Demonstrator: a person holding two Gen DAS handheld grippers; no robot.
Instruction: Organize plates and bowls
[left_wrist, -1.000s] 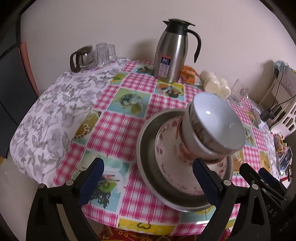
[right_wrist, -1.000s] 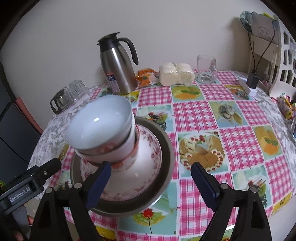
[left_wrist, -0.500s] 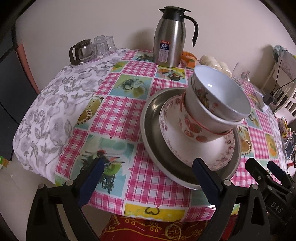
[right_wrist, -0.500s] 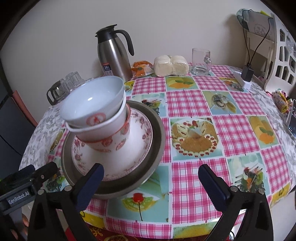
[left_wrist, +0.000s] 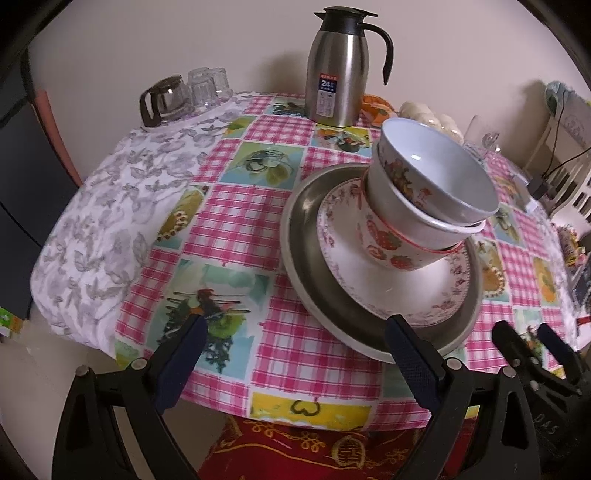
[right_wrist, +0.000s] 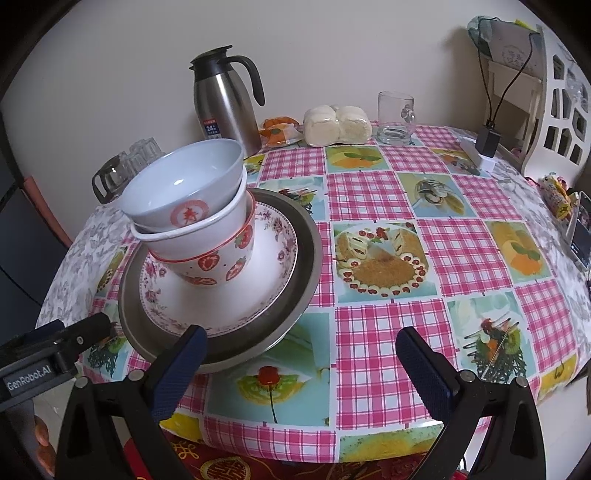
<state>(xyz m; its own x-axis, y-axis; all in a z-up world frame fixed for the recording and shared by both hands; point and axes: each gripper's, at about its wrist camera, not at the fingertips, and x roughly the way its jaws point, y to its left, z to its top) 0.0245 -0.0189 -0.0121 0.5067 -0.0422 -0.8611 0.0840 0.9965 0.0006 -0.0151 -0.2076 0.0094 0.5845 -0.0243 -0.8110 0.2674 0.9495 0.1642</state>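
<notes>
Bowls and plates are stacked in one pile near the front-left edge of the table (right_wrist: 369, 206): metal plate (right_wrist: 310, 258) at the bottom, flowered plate (right_wrist: 273, 266) inside it, strawberry bowl (right_wrist: 221, 266) on that, a white bowl (right_wrist: 207, 232) nested in it, and a pale blue bowl (right_wrist: 173, 192) tilted on top. Landmark is the steel jug (right_wrist: 225, 99) at the back by the wall: the pile sits in front of it, well apart. Right of the jug: an orange packet (right_wrist: 279, 131), wrapped buns (right_wrist: 336, 123), then a glass mug (right_wrist: 395, 114). Left of the jug: a small glass pot (left_wrist: 162, 99) and tumblers (left_wrist: 208, 85) on the grey flowered cloth (left_wrist: 110, 206). Left gripper (left_wrist: 291, 365): jaws spread wide, nothing between them, its right finger in front of the metal plate's near rim; can't tell if it touches. Right gripper (right_wrist: 299, 373): jaws have just been opening and now stand spread wide, empty, its left finger overlapping the metal plate's near rim.
</notes>
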